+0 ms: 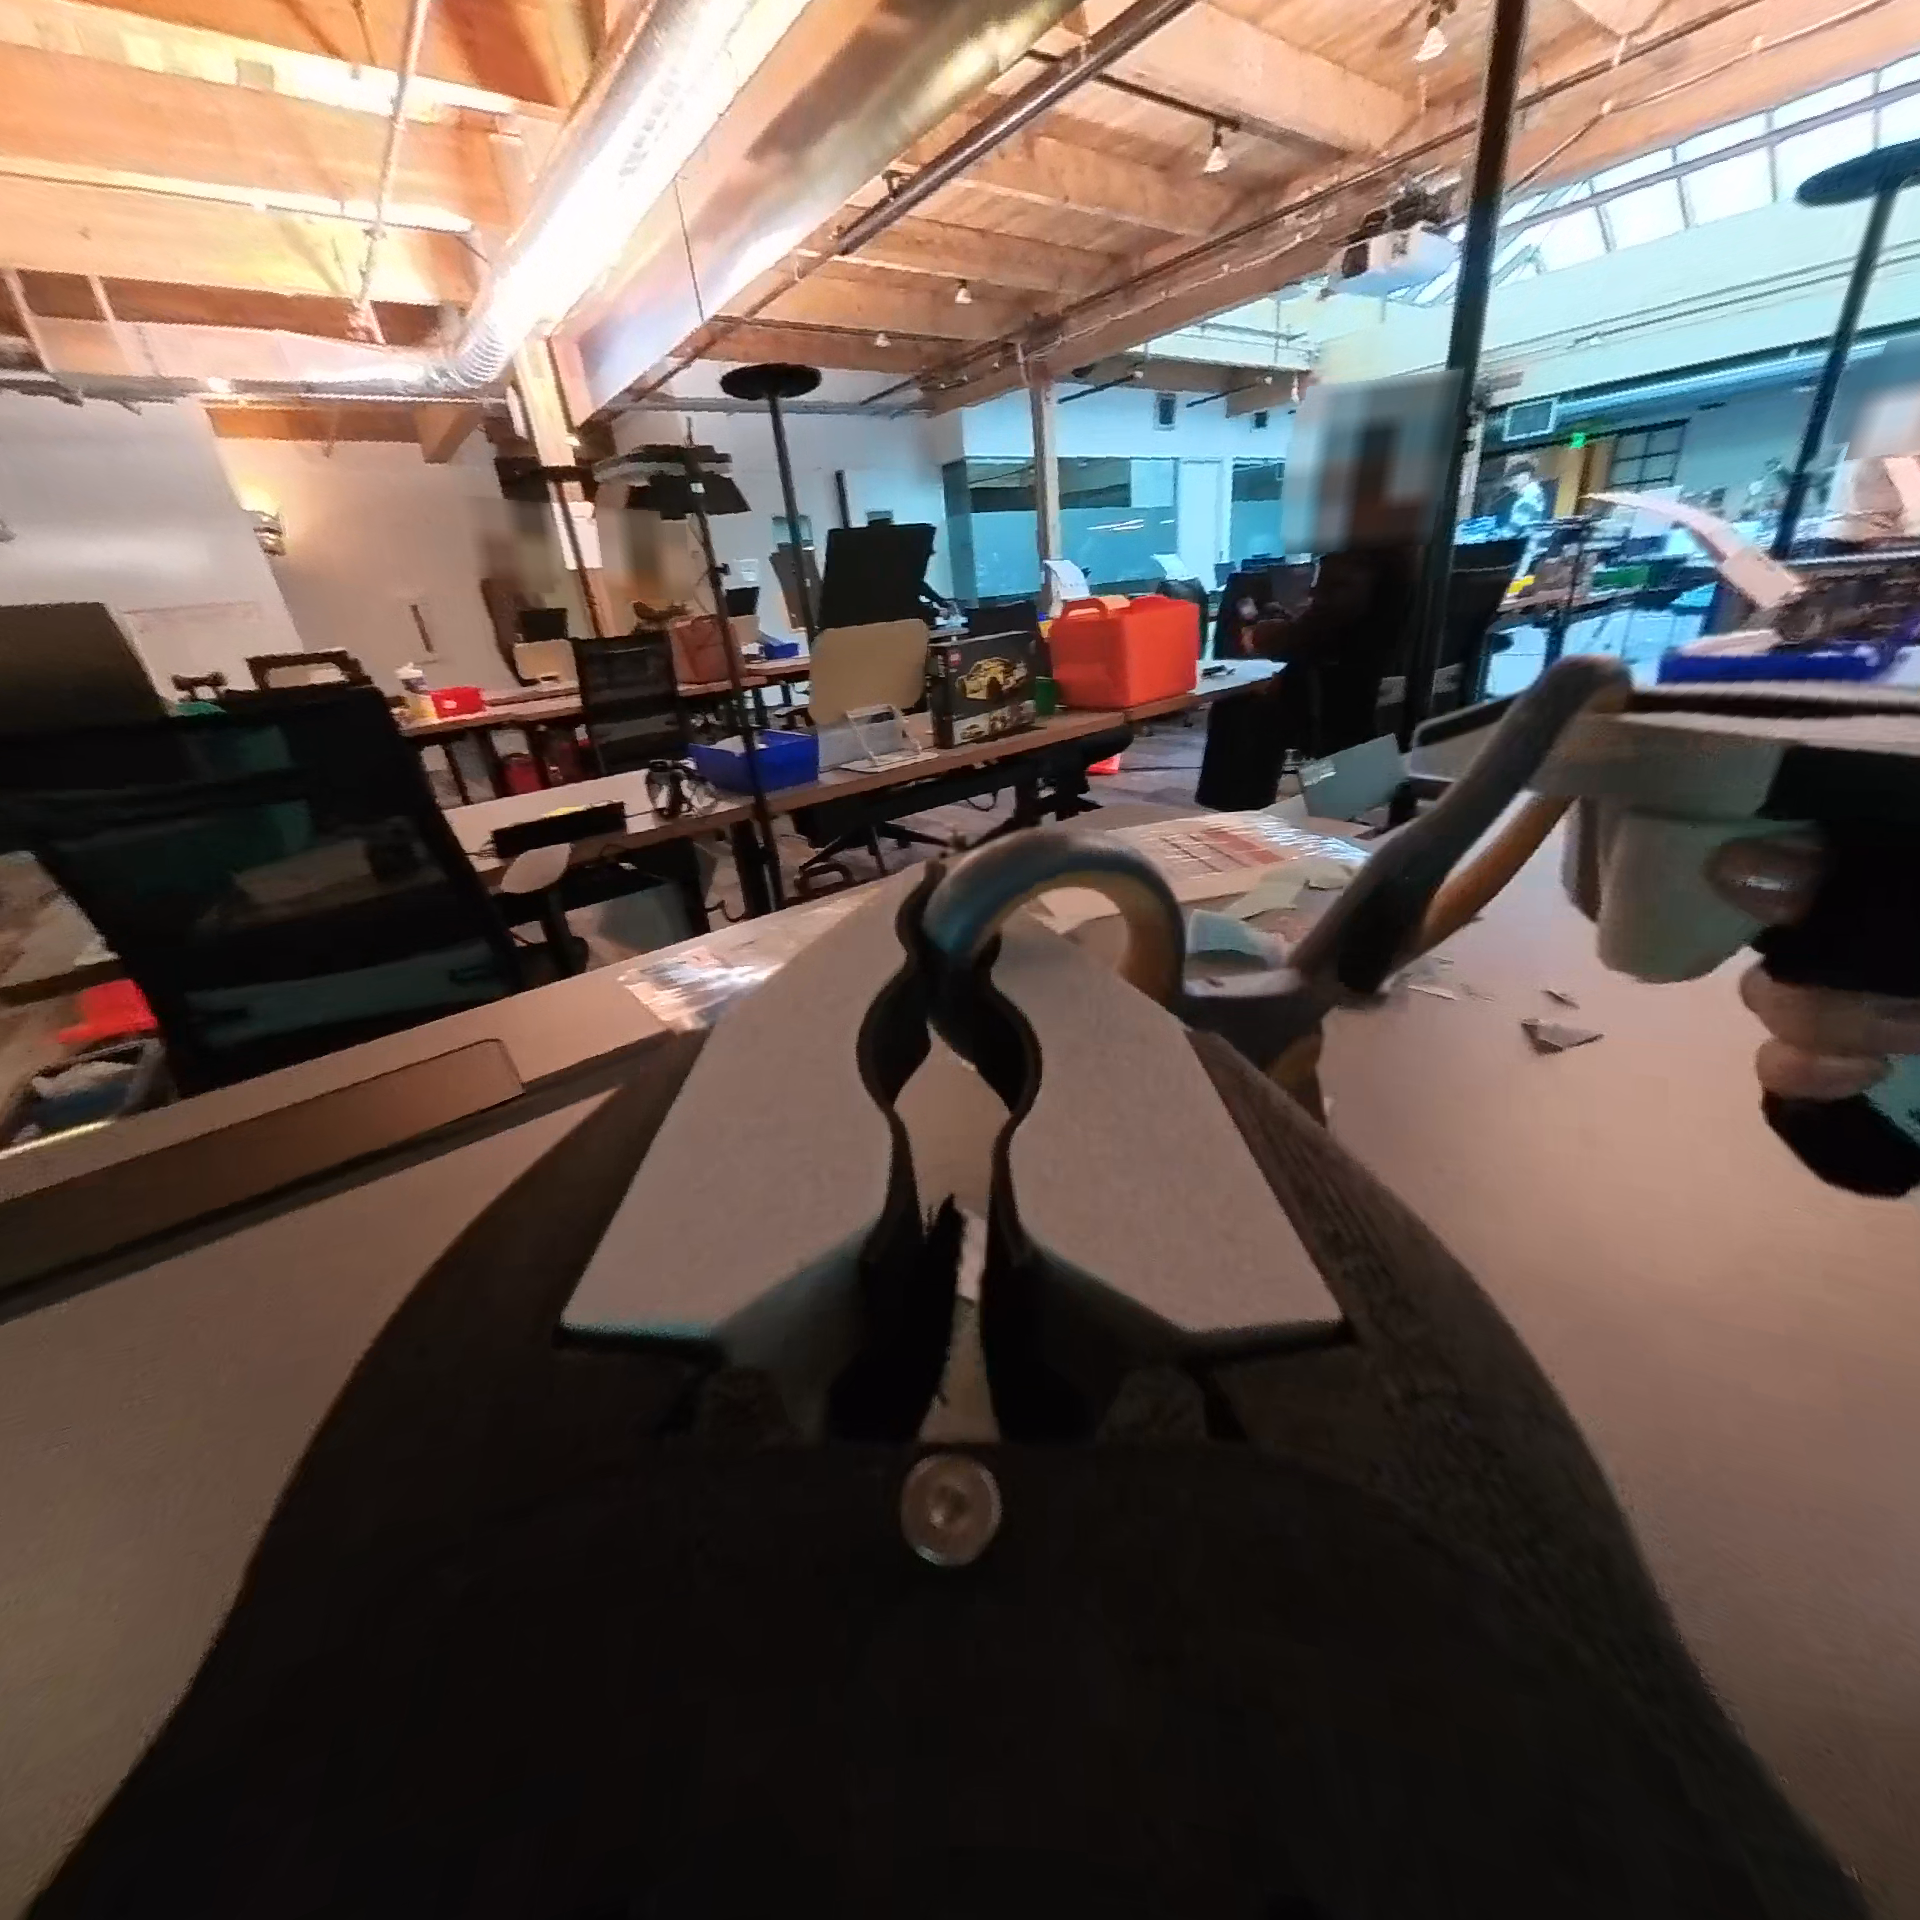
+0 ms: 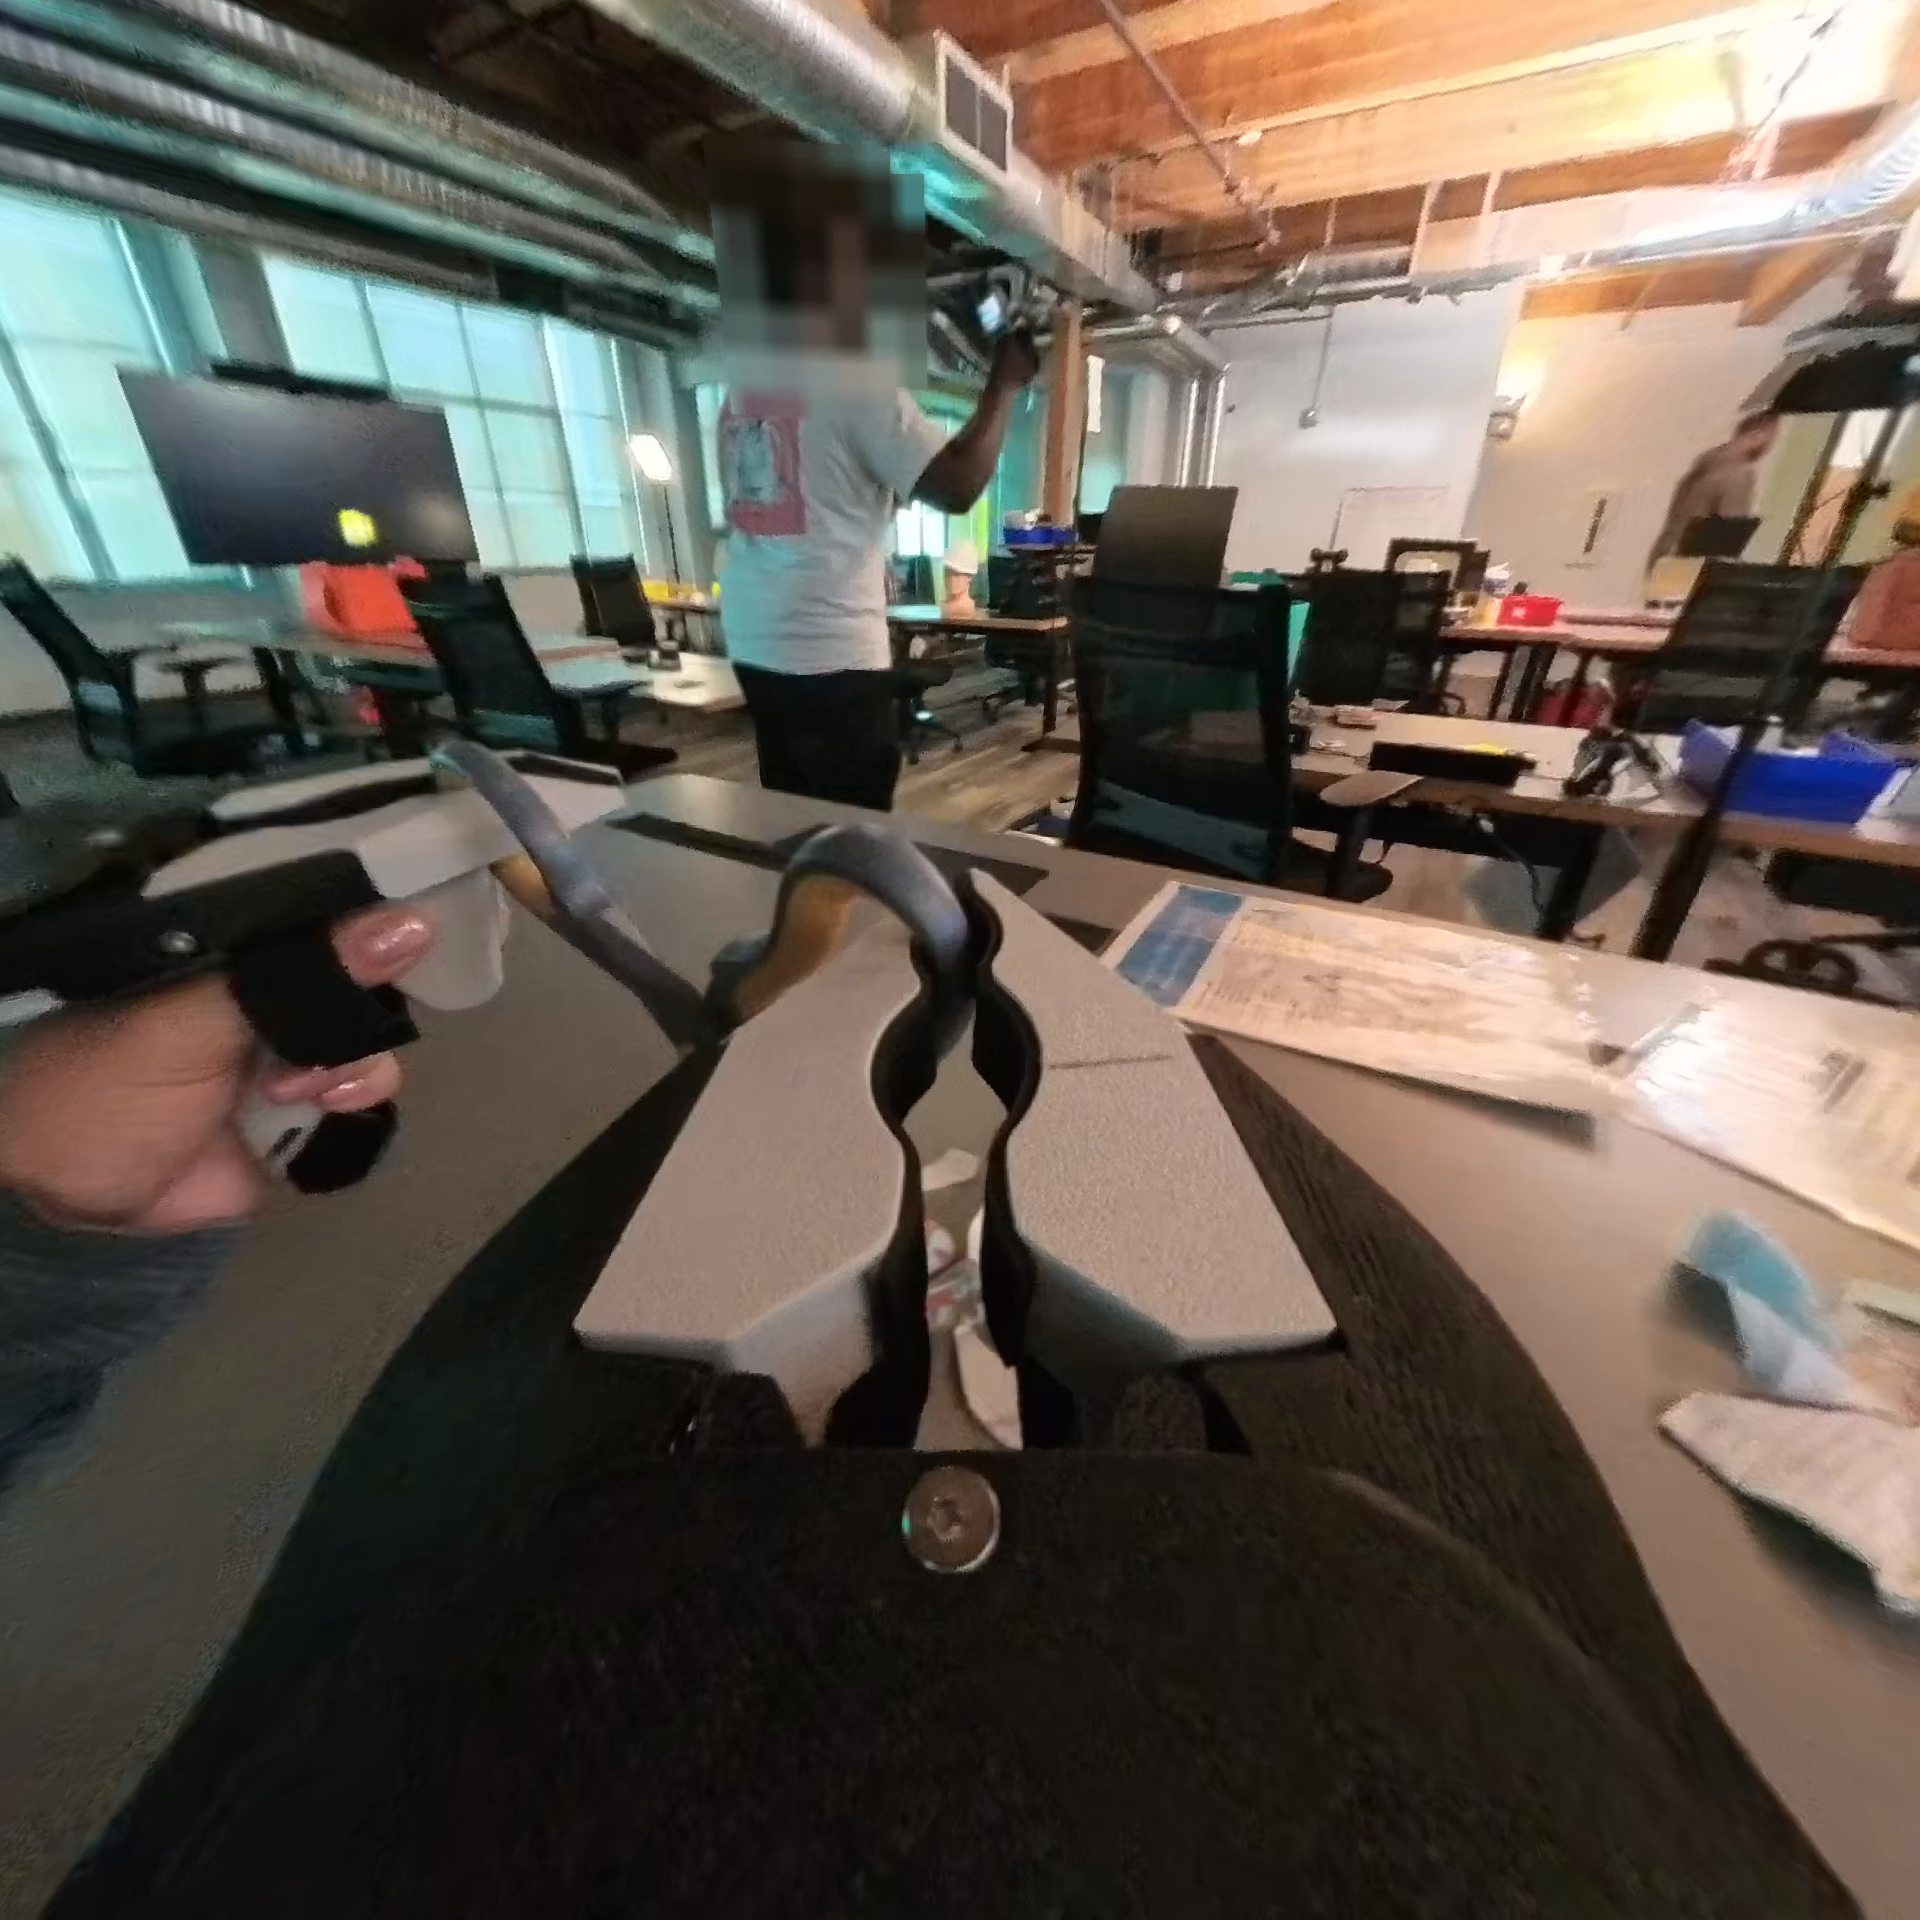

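Pinching one loop each of the grey-blue-handled scissors (image 1: 1070, 857), the left hand-held gripper (image 1: 951, 951) and the right hand-held gripper (image 2: 961, 935) hang clamped above the dark table (image 1: 1507, 1299).

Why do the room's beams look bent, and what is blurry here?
Left wrist view: wide lens curves the ceiling; the other tongs and hand at right are smeared. Right wrist view: windows glow bright, paper scraps blur, laminated sheet shows glare.

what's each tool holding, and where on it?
Scissors: left tool is shut on one grey handle loop, right tool on the other loop. Blades aren't clearly visible.
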`<state>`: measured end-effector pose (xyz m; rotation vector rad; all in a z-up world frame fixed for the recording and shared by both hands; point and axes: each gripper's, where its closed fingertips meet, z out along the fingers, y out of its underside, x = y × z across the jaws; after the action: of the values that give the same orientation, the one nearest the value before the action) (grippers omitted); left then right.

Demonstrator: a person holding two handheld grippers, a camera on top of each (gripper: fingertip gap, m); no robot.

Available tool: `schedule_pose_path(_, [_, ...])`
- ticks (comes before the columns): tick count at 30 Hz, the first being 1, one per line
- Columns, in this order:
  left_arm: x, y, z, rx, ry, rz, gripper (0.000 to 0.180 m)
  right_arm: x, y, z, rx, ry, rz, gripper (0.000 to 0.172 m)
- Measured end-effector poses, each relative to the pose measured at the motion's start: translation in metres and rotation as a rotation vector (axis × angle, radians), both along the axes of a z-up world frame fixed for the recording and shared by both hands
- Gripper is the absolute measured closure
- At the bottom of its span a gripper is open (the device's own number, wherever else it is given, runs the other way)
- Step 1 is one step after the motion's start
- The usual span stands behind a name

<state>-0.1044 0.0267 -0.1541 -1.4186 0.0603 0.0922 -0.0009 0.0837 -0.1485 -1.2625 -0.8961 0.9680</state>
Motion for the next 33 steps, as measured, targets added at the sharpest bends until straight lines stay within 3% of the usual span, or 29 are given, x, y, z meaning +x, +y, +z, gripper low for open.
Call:
schedule_pose_path(6, [-0.029,0.0,-0.011,-0.052,0.042,0.153,0.18,-0.035,0.016,-0.02,0.024,-0.092,0.042,0.172])
schedule_pose_path(15, [-0.021,0.024,-0.036,-0.086,-0.012,0.113,0.18,-0.041,0.034,-0.034,-0.027,-0.063,-0.001,0.172])
schedule_pose_path(25, [0.002,0.03,-0.029,-0.058,-0.036,0.05,0.18,-0.05,0.018,-0.021,-0.01,-0.011,0.022,0.172])
schedule_pose_path(33, [0.017,0.02,-0.006,0.023,-0.016,0.018,0.18,-0.053,-0.004,-0.007,0.042,0.013,0.05,0.172])
